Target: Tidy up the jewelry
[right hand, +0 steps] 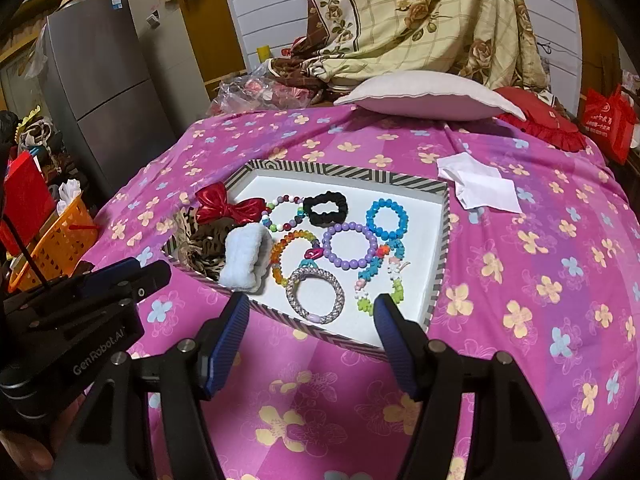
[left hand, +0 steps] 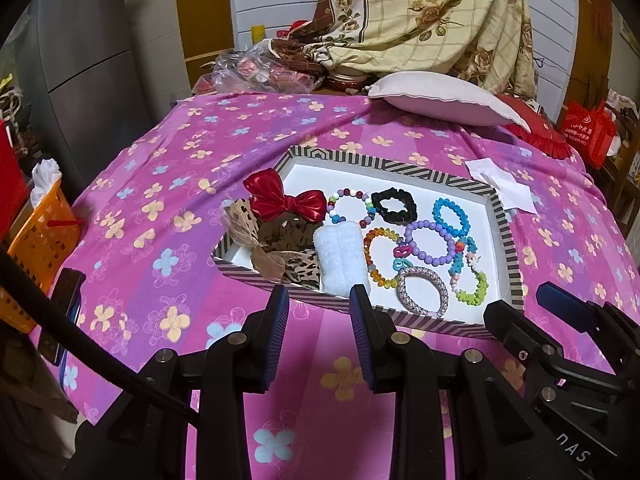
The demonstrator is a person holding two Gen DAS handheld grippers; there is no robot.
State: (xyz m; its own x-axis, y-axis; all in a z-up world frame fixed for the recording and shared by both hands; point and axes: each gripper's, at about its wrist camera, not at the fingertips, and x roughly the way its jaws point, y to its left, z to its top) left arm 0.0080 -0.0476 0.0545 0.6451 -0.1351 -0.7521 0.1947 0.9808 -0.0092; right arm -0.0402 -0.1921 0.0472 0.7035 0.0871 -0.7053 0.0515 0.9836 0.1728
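A striped-rim white tray [left hand: 400,166] [right hand: 344,172] lies on the pink floral bedspread. In it lie a red bow [left hand: 284,200] [right hand: 228,206], leopard-print hair ties [left hand: 284,256], a white fluffy band [left hand: 342,260] [right hand: 244,260], a black scrunchie [left hand: 394,204] [right hand: 325,209], and several bead bracelets: blue [left hand: 450,216] [right hand: 386,218], purple [left hand: 430,242] [right hand: 350,246], orange [left hand: 380,256], silver [left hand: 422,290] [right hand: 315,295]. My left gripper [left hand: 320,300] is open and empty at the tray's near rim. My right gripper [right hand: 310,308] is open and empty above the near rim, by the silver bracelet.
A white folded paper [left hand: 500,186] [right hand: 478,186] lies beyond the tray's right corner. A pink pillow [left hand: 440,96] and a floral quilt [left hand: 420,12] sit at the bed's far end. An orange basket [left hand: 44,236] stands left of the bed.
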